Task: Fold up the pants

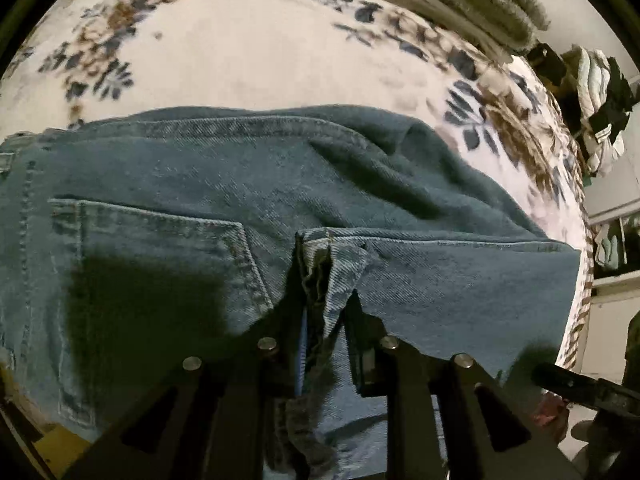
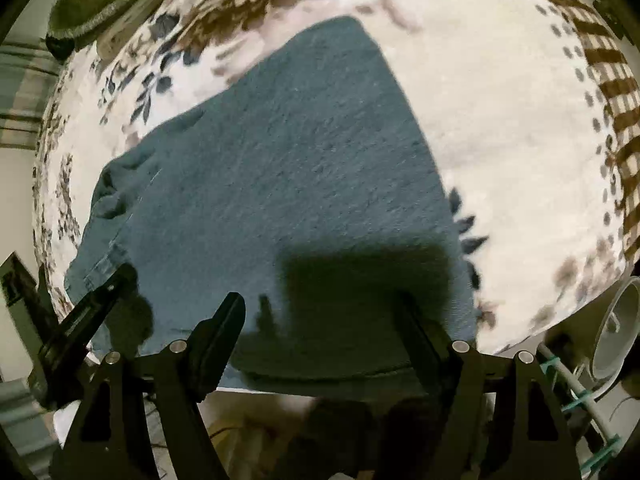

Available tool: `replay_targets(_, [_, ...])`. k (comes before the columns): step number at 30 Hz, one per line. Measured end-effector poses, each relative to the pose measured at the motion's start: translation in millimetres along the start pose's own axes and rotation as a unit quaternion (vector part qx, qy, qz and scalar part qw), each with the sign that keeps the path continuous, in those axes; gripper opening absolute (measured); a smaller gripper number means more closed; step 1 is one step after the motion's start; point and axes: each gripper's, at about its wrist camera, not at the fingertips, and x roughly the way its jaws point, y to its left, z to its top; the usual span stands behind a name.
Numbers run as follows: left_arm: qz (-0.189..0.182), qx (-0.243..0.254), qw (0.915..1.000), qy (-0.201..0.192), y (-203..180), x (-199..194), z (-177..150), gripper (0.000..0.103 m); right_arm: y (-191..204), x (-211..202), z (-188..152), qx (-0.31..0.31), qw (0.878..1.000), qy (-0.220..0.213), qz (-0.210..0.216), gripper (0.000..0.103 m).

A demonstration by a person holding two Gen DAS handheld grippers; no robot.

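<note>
Denim first, from the left wrist view: the jeans point(image 1: 280, 208) lie on the floral bedspread point(image 1: 240, 52), thick and floppy, and the left gripper point(image 1: 326, 320) is pinched narrow on a hem edge, a sound hold. Right wrist view: right gripper point(image 2: 320, 312) spread wide above the jeans point(image 2: 288, 168), holding nothing; no containers show.

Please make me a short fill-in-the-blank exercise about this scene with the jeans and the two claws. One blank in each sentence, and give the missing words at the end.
1. The jeans lie on a blanket printed with a ____ pattern.
2. The left claw is ____ on a hem of the jeans.
3. The right claw is ____, with denim showing between its fingers.
4. In the left wrist view, a back ____ is stitched on the jeans, left of the claw.

Missing words: floral; shut; open; pocket
</note>
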Motion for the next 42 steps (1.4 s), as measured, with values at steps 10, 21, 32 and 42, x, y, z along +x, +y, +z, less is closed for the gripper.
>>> replay_targets(10, [0.062,-0.049,0.9957,0.049,7,-17,-59,0.043,61,37,-45,-0.115,0.992,0.025,-0.053,0.047])
replay_targets(21, [0.040,-0.075,0.9956,0.039,14,-63,-69,0.044,60,5,-51,-0.112,0.992,0.045,-0.048,0.047])
replay_targets(32, [0.073,-0.008,0.9961,0.049,-13,-11,-70,0.046,53,31,-45,-0.083,0.991,0.045,-0.096,0.047])
replay_targets(42, [-0.001,-0.117,0.9926,-0.034,26,-67,-49,0.083,72,14,-42,-0.070,0.994,0.023,-0.075,0.080])
